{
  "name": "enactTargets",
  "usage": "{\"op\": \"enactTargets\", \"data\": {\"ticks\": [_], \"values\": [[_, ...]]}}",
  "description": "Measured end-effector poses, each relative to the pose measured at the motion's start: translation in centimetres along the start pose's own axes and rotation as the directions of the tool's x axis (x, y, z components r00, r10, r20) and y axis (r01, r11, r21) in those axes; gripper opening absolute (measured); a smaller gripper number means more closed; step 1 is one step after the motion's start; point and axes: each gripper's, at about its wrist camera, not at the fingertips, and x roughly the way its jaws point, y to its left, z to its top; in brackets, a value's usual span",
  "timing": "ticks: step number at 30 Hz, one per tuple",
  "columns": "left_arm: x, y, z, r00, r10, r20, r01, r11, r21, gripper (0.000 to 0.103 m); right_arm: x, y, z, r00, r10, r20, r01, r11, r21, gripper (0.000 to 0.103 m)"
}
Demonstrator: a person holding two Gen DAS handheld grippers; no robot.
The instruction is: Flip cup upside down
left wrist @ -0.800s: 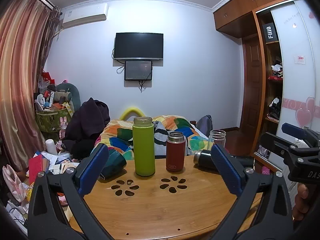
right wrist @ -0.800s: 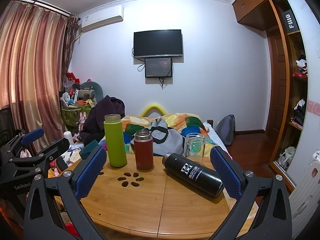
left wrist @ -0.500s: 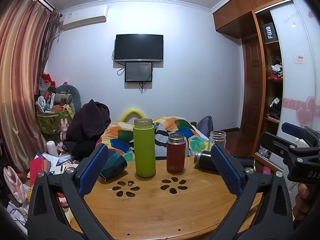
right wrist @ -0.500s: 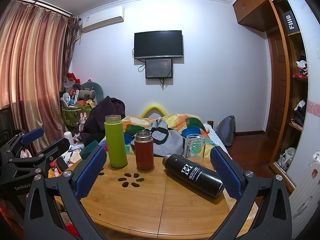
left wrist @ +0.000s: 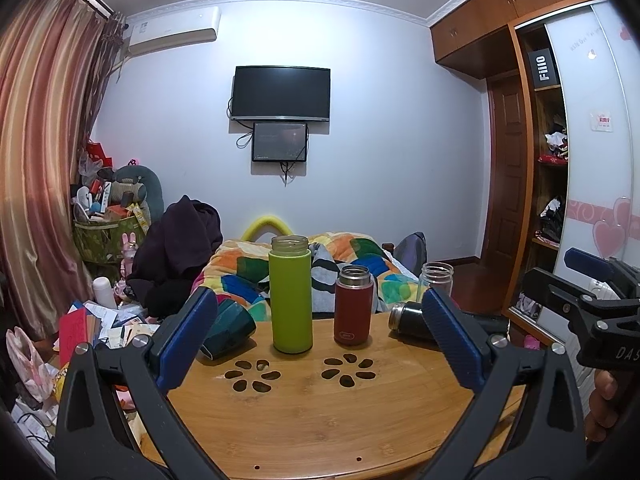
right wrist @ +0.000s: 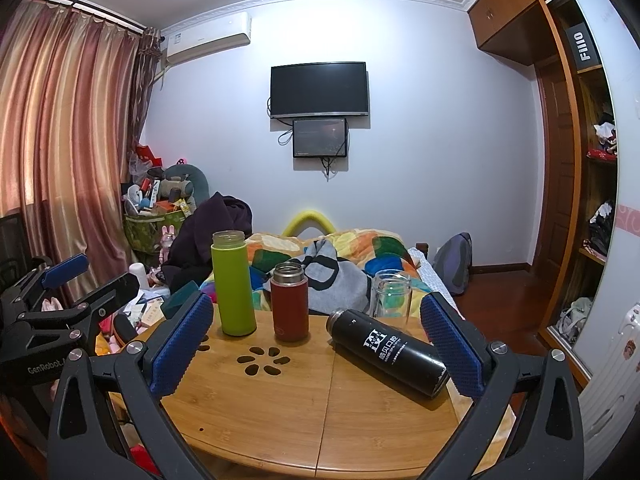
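Several vessels share the round bamboo worktop [right wrist: 304, 408], and which one the task means by "cup" cannot be told for sure. The tall lime-green cylindrical flask [left wrist: 291, 294] and the short dark-red steel-rimmed flask [left wrist: 354, 305] stand upright with mouths open upward, straight ahead of the left tongs [left wrist: 320, 344] and a little left of centre for the right tongs [right wrist: 316, 344]. A clear glass jar [right wrist: 391, 294] stands upright at the far edge. A black cylindrical flask with white lettering [right wrist: 387, 351] lies on its side, its long axis running from far-left to near-right, its base close beside the right tongs' right pad, so the right hand looks the nearer one for it. A dark green faceted cup [left wrist: 228, 332] lies tipped near the left tongs' left pad. Both tongs are spread wide and hold nothing. The worktop has flower-shaped cut-outs; behind it are a bed with a patchwork quilt [left wrist: 352, 256], a wall television [right wrist: 319, 90] and pink curtains [right wrist: 60, 152].
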Motion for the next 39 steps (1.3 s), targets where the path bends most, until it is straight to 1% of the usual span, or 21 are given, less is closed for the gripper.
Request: {"op": "enactTargets", "data": {"ticks": [26,34,39], "values": [[0.0,0.2,0.0,1.000,0.002,-0.004,-0.002,1.000,-0.001,0.103,0.2,0.4,0.0,1.000,0.011,0.004,-0.011,1.000,-0.006,0.103],[0.2,0.2,-0.2,1.000,-0.001,-0.012,0.002,1.000,0.002,0.103,0.9,0.4,-0.7,0.999,0.030,-0.009,-0.031,0.999,-0.015,0.103],[1.1,-0.3,-0.5,1.000,0.000,-0.029,0.000,1.000,0.013,0.103,1.6,-0.2,-1.3,0.998,0.053,-0.019,-0.053,0.998,-0.029,0.103]]}}
